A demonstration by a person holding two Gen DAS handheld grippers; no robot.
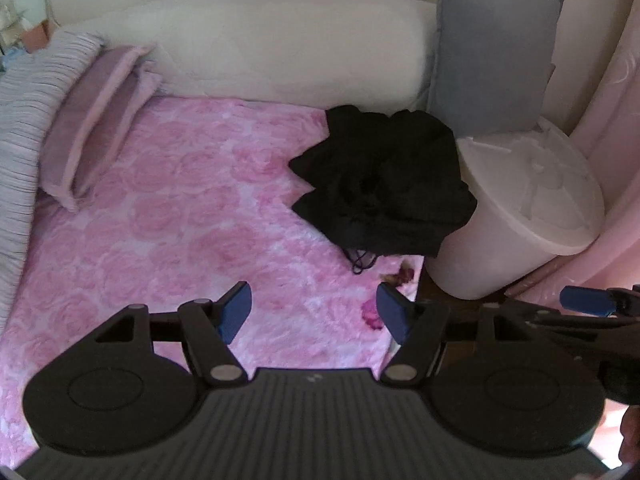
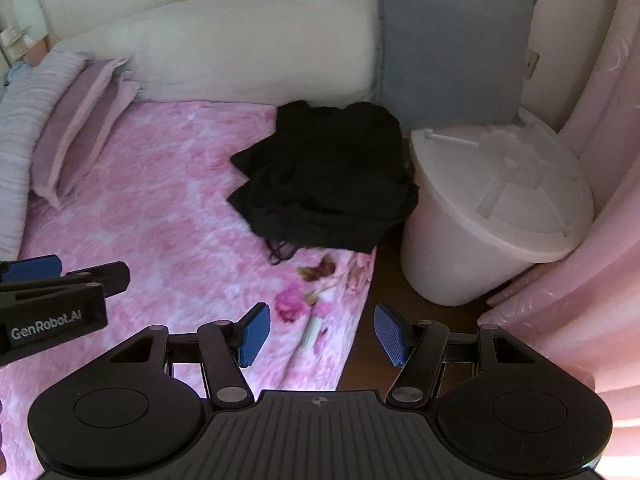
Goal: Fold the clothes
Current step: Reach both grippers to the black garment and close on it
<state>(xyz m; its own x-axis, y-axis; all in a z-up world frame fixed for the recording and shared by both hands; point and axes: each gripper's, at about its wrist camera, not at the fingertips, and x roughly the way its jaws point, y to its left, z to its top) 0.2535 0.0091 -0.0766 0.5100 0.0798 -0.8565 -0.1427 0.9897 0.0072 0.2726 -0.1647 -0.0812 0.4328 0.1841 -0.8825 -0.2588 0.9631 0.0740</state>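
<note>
Left gripper: jaws spread apart, nothing between them. Right gripper: jaws likewise spread and empty. Both hover above the bed, side by side, the right one over the bed's edge.

The black garment lies crumpled in a heap ahead of both grippers, well apart from either, with a dark cord trailing from its near edge. No clear long axis can be read from the bunched cloth. It sits almost straight ahead of the right gripper and ahead-right of the left, so the right appears marginally better placed.

The garment rests on a pink rose-patterned bedspread, touching a white lidded bin beside the bed. Beyond the garment stand a grey cushion and a cream headboard; a pink pillow lies far across the bed from it.
</note>
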